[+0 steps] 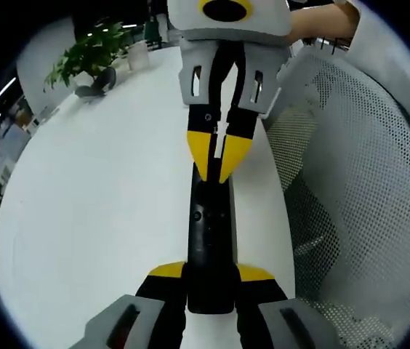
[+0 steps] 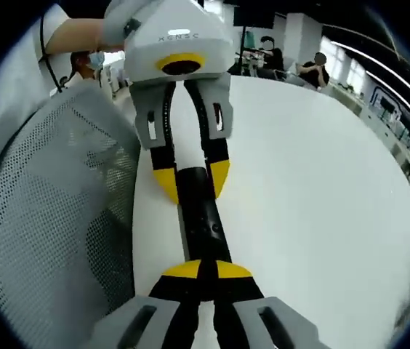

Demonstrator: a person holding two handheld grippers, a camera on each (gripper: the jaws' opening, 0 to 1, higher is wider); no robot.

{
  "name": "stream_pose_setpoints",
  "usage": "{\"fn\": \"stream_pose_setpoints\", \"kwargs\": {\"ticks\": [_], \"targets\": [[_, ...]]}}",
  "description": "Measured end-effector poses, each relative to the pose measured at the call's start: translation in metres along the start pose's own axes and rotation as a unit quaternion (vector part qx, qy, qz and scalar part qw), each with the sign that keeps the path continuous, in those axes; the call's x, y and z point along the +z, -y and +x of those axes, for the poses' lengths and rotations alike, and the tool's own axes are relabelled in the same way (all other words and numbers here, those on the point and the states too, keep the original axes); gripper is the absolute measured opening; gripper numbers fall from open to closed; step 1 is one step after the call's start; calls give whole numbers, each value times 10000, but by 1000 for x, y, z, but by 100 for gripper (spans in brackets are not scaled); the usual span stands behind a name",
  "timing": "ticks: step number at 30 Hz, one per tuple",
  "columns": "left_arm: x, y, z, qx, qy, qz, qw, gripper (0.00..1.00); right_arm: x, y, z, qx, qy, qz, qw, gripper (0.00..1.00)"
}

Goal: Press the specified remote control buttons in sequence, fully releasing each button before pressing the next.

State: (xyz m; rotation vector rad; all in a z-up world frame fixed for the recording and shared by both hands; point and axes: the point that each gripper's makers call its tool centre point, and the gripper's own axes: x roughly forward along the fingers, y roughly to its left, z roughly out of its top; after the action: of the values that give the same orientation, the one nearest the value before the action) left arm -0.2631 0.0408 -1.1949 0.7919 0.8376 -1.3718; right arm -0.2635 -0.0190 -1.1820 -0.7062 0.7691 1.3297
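The left claw is clamped on one end of a slim black remote, its yellow-tipped jaws pressing the remote's two long sides. In the right claw's view the same claw comes in from the top, its yellow tips hugging the far end of the remote.

The right claw has its jaws brought together, the yellow tips meeting over the near end of the remote; whether they press a button or merely rest on it cannot be told. Seen from the left claw's view, the right claw reaches down from the top, its tips pinched into one point that lies on the remote's upper face at the far end.

The remote lies lengthwise over a white table, close to the table's edge. A small round button on the remote's face shows between the two claws.

Just beside the remote, past the table edge, is a grey mesh chair back. At the far end of the table from the remote are a green potted plant and a white cup. Beyond the table in the right claw's view, people are seated well apart from the remote.
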Motion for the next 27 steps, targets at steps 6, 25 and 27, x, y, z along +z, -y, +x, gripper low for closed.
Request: {"fn": "stream_pose_setpoints", "kwargs": {"ticks": [6, 25, 27], "targets": [[0, 0, 0, 7, 144, 9, 9999, 23, 2, 2, 3, 43, -100, -153, 9998, 8], [2, 0, 0, 87, 621, -192, 9978, 23, 3, 0, 7, 224, -750, -390, 9962, 7], [2, 0, 0, 96, 639, -208, 9977, 23, 3, 1, 6, 93, -464, -73, 9989, 7]]}}
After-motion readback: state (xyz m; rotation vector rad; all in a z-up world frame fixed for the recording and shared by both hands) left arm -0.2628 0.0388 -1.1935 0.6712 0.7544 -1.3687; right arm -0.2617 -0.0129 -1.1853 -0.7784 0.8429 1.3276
